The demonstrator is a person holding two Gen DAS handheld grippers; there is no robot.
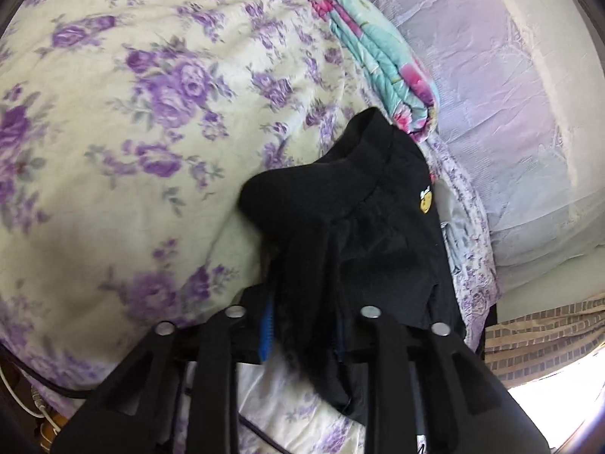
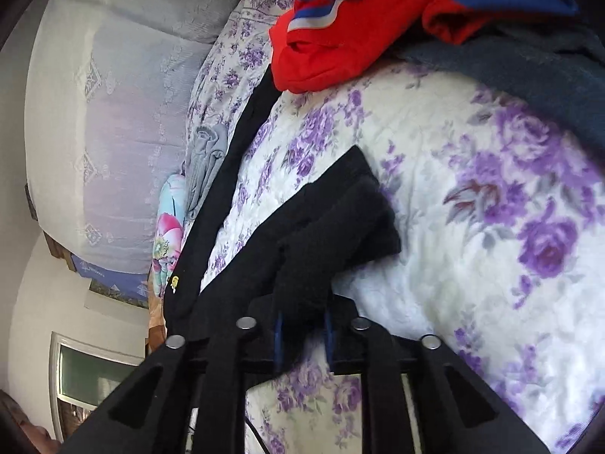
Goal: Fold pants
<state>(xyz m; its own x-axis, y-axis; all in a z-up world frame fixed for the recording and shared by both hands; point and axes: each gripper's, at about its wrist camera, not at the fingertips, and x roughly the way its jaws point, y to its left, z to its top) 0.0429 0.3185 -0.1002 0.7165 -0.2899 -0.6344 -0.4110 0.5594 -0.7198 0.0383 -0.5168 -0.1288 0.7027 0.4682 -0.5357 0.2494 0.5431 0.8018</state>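
Left gripper point(image 1: 302, 325) clamped on black pants point(image 1: 363, 227), lifted above floral bedspread point(image 1: 113, 151). Right gripper point(image 2: 302, 325) clamped on other end of pants point(image 2: 332, 219). Red-blue garment point(image 2: 359, 26) beyond. Yellow emblem point(image 1: 426, 200) near waistband.

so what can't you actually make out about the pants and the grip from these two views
- Left wrist view: the black pants drape over the left hand-held gripper, hiding its fingertips.
- Left wrist view: the yellow logo is too small to read.
- Right wrist view: bunched pants cloth covers the right hand-held gripper tips.
- Right wrist view: the red and blue garment is cut off by the top edge.
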